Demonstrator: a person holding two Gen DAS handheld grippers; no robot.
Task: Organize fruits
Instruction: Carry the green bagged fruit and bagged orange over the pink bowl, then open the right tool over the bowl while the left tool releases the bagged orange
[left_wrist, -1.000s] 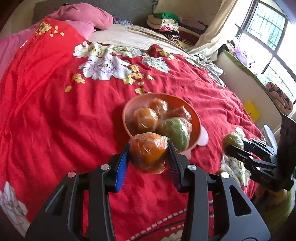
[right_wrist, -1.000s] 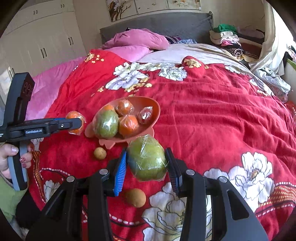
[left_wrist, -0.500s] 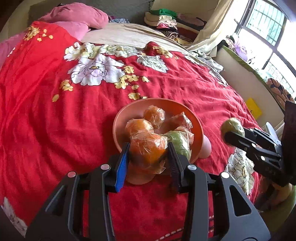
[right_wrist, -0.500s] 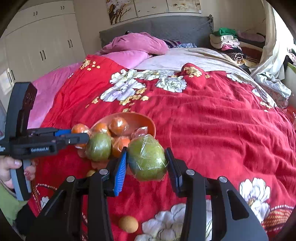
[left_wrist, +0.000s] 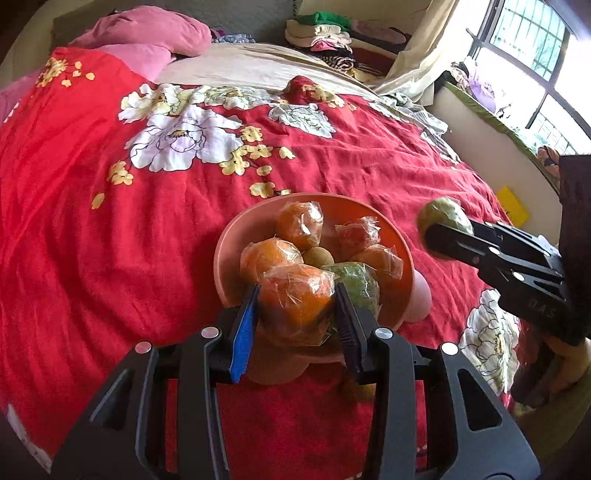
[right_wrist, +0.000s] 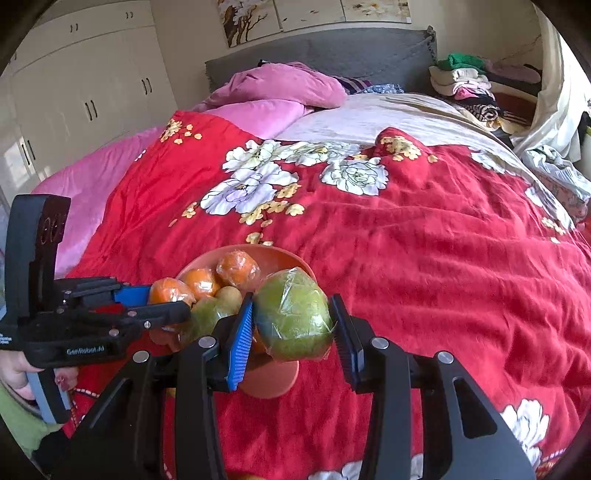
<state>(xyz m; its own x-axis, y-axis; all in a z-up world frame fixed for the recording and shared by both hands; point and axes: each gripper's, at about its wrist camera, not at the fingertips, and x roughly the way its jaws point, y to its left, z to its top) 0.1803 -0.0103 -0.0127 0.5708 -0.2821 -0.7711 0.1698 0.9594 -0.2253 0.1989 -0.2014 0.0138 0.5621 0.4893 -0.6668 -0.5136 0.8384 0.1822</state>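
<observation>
Between the left gripper's pads sits a wrapped orange, clamped tight, over the near rim of the bowl. Ahead of it the bowl holds more wrapped fruit on the red bedspread. To its right, the right gripper squeezes a green fruit beside the bowl's right edge.

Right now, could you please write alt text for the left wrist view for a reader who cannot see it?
The left gripper holds a plastic-wrapped orange in its jaws over the near rim of a pink bowl of wrapped fruit on a red floral bedspread. At right, the right gripper carries a wrapped green fruit.
</observation>
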